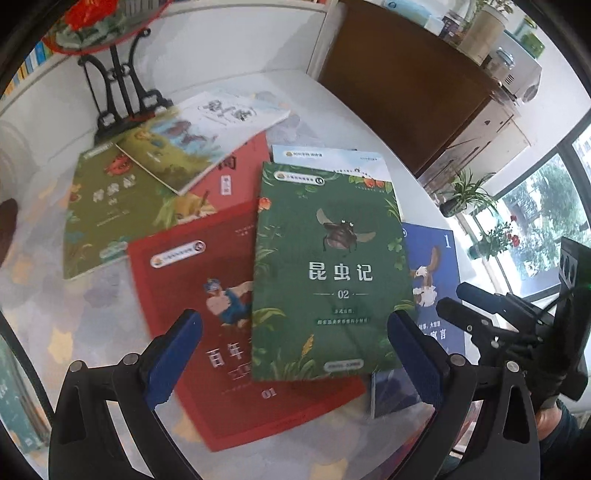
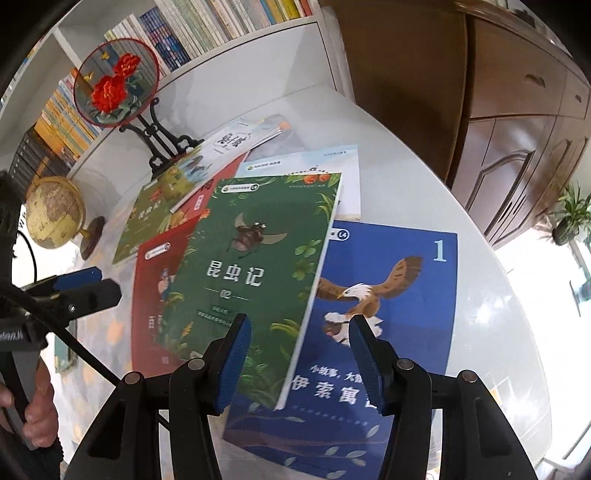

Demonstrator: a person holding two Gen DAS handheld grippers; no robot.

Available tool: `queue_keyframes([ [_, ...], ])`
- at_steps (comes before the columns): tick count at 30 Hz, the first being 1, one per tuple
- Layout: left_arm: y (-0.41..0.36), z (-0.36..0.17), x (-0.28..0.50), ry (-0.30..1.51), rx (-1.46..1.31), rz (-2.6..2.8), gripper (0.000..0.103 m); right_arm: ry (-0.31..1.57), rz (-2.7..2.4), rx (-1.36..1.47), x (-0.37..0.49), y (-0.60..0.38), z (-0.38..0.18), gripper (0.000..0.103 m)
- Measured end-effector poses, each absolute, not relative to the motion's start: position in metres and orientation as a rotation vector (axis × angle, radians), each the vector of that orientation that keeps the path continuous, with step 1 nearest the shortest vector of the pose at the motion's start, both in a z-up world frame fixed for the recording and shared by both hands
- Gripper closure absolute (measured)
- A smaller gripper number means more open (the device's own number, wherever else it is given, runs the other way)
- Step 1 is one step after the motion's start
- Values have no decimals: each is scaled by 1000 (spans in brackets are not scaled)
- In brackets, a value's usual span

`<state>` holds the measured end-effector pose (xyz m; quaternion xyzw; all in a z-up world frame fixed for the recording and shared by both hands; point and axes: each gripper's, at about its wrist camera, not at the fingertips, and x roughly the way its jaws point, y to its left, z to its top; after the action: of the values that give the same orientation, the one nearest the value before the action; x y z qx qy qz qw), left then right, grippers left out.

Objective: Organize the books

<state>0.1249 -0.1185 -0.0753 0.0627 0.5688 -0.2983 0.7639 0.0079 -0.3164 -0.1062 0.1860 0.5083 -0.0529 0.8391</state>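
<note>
Several books lie overlapping on a white table (image 2: pixel 406 177). A green beetle book (image 1: pixel 328 269) lies on top, over a red book (image 1: pixel 207 306) and a blue eagle book (image 2: pixel 384 295). An olive book (image 1: pixel 110 206), a white book (image 1: pixel 218 129) and a pale blue book (image 2: pixel 325 166) lie further back. My left gripper (image 1: pixel 295 354) is open above the green book's near edge. My right gripper (image 2: pixel 301 362) is open above the seam between the green book (image 2: pixel 251 266) and the blue one. The right gripper also shows at the left wrist view's right edge (image 1: pixel 480 310).
A round fan with red flowers on a black stand (image 2: pixel 118 81) and a small globe (image 2: pixel 55 214) stand at the table's back left. A bookshelf (image 2: pixel 221 22) runs behind. A brown cabinet (image 2: pixel 517 129) stands to the right, and potted plants (image 1: pixel 465 192) sit by the window.
</note>
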Motion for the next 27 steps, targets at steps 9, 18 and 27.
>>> queue_keyframes([
  [9, -130, -103, 131, 1253, 151, -613, 3, 1098, -81, 332, 24, -318, -118, 50],
  [18, -124, -133, 147, 1285, 135, -593, 3, 1151, -93, 319, 49, -321, -144, 62],
  [27, -133, -150, 145, 1287, 157, -625, 4, 1135, -92, 296, 55, -318, -150, 70],
])
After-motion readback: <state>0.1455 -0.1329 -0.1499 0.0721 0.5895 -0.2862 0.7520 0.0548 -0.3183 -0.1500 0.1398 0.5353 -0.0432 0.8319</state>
